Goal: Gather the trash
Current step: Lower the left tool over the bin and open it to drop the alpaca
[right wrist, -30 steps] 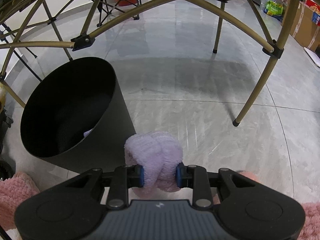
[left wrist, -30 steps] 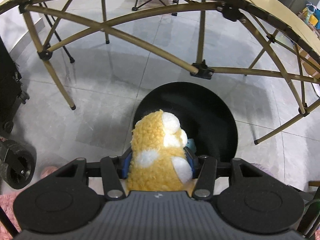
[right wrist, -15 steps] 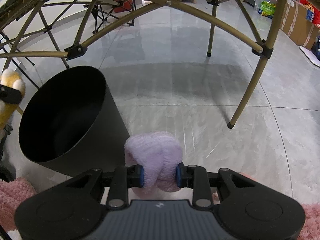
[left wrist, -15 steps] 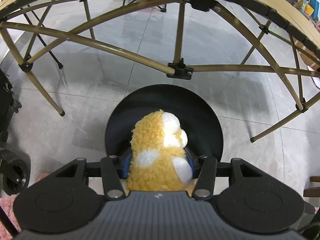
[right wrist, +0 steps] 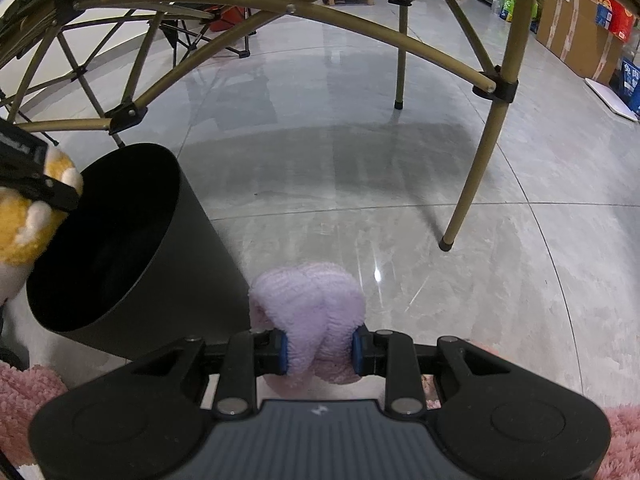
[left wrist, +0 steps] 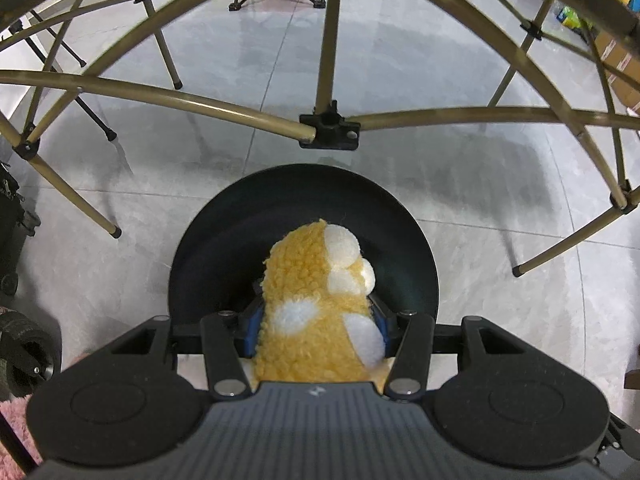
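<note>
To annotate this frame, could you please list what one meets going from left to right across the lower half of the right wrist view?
Yellow plush toy → black bin → lilac fluffy item held in the right hand-held gripper → foot of the gold table leg.

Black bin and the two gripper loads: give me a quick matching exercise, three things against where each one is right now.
Things:
1. yellow plush toy
2. lilac fluffy item
3. black bin

Places:
A. standing on the grey floor under the folding table frame
B. clamped in the right gripper, beside the bin, not over it
C. clamped in the left gripper, above the bin's opening

Pairs: 1-C, 2-B, 3-A
</note>
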